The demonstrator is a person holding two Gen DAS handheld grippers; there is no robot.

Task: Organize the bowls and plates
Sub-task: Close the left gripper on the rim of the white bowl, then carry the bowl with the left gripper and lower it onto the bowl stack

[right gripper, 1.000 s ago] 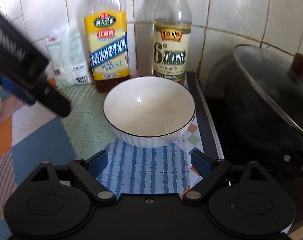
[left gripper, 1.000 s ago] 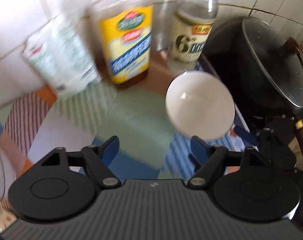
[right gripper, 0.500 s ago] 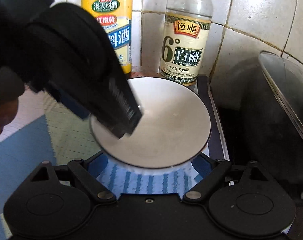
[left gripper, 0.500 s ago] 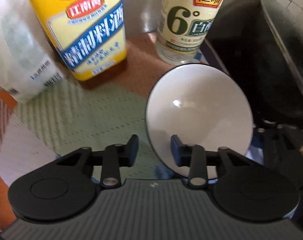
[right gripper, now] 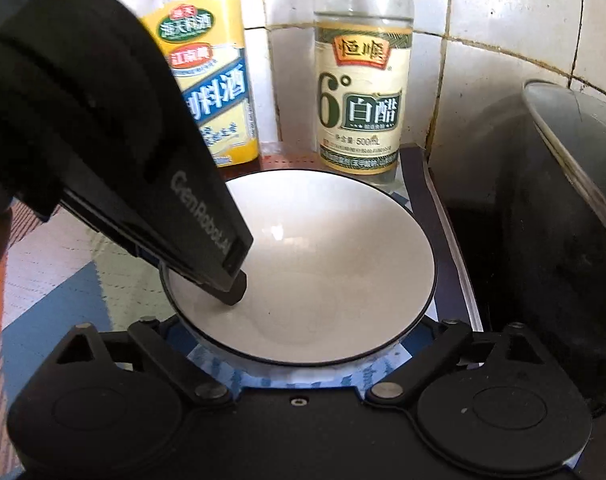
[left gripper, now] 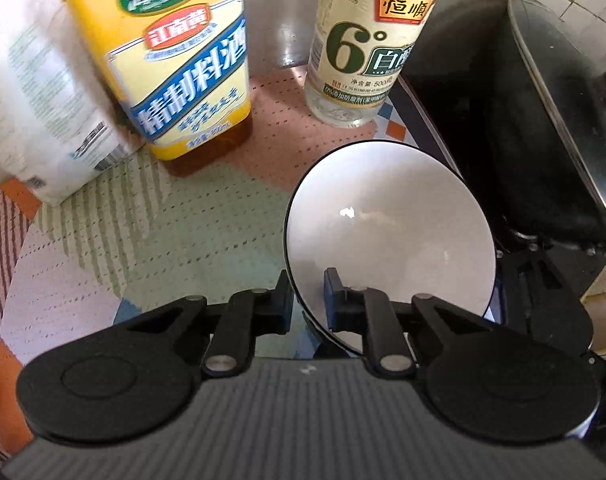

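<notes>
1. The white bowl [left gripper: 387, 236] sits on the patterned mat [left gripper: 143, 232], in front of two bottles and beside a dark pot [left gripper: 543, 128].
2. The left gripper [left gripper: 307, 300] has clamped the bowl's near-left rim, one finger inside, one outside.
3. The right gripper [right gripper: 303, 344] is wide open, holding nothing, the bowl directly ahead.

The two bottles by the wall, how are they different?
The cooking wine bottle wears a bright yellow label with a blue band; the vinegar bottle wears a cream label with a big green 6. Brown liquid shows at the wine bottle's base, while the vinegar's liquid is clear. In the right wrist view, the left hand-held gripper partly hides the wine bottle; the vinegar shows fully. Both stand upright.
</notes>
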